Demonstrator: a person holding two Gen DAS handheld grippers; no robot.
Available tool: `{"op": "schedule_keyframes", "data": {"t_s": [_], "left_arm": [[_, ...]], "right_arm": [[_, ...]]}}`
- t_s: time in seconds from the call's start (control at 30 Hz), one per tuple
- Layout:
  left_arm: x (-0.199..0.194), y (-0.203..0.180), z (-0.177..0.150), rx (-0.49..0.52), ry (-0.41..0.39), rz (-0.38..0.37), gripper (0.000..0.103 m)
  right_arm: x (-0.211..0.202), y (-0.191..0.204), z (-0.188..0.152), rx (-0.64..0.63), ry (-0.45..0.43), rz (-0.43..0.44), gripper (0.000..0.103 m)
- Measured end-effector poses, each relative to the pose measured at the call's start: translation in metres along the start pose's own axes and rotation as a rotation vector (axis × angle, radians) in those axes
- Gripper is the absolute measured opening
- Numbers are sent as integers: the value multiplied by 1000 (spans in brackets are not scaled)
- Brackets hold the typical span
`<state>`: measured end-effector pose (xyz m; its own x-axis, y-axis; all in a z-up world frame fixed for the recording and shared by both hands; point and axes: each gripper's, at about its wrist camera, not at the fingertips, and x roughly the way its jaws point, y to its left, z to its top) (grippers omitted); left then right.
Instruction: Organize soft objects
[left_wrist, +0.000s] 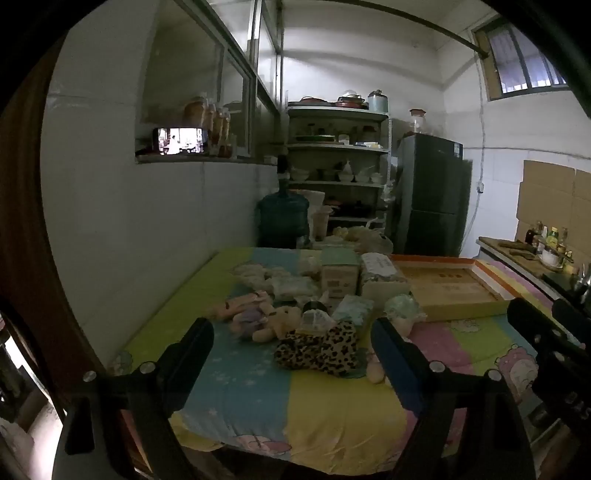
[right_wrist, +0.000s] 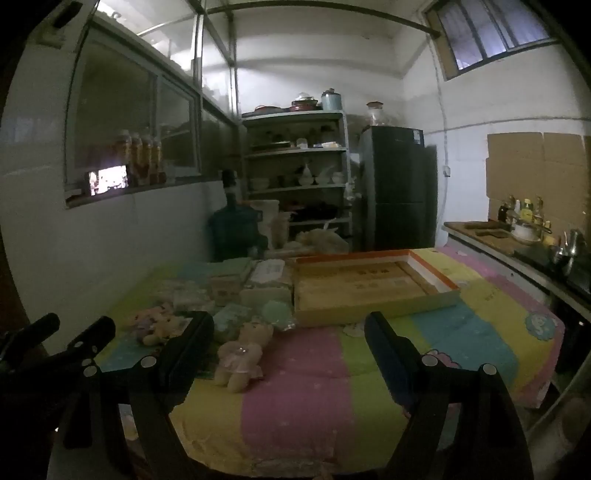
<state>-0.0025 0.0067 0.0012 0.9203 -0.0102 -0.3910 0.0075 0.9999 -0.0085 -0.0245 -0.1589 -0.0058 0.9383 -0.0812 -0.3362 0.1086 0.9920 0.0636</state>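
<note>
Soft toys lie in a heap on a striped pastel quilt (left_wrist: 325, 406). A leopard-print soft item (left_wrist: 317, 350) lies nearest, with small plush animals (left_wrist: 255, 314) to its left and packets of tissue (left_wrist: 352, 310) behind. A pink-dressed teddy bear (right_wrist: 242, 354) lies on the quilt (right_wrist: 295, 398) in the right wrist view. A shallow orange-rimmed cardboard tray (right_wrist: 369, 284) sits behind it, also seen in the left wrist view (left_wrist: 450, 288). My left gripper (left_wrist: 291, 350) is open and empty, short of the leopard item. My right gripper (right_wrist: 290, 339) is open and empty, right of the teddy.
Boxes (left_wrist: 340, 273) stand behind the toys. A water jug (left_wrist: 282, 218), shelves of dishes (left_wrist: 338, 166) and a dark fridge (left_wrist: 432, 199) stand at the back. A counter with bottles (right_wrist: 517, 229) runs along the right. A white wall borders the left.
</note>
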Motion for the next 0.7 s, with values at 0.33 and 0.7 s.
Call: {"op": "schedule_keyframes", "data": {"t_s": [0.33,0.7], "left_arm": [[0,0,-3,4,5,0,87],[3,0,-7,8,13,-3,87]], "right_arm": [[0,3,-1,-2,3,2,85],[1,4,-2,-2,2,2,85]]}}
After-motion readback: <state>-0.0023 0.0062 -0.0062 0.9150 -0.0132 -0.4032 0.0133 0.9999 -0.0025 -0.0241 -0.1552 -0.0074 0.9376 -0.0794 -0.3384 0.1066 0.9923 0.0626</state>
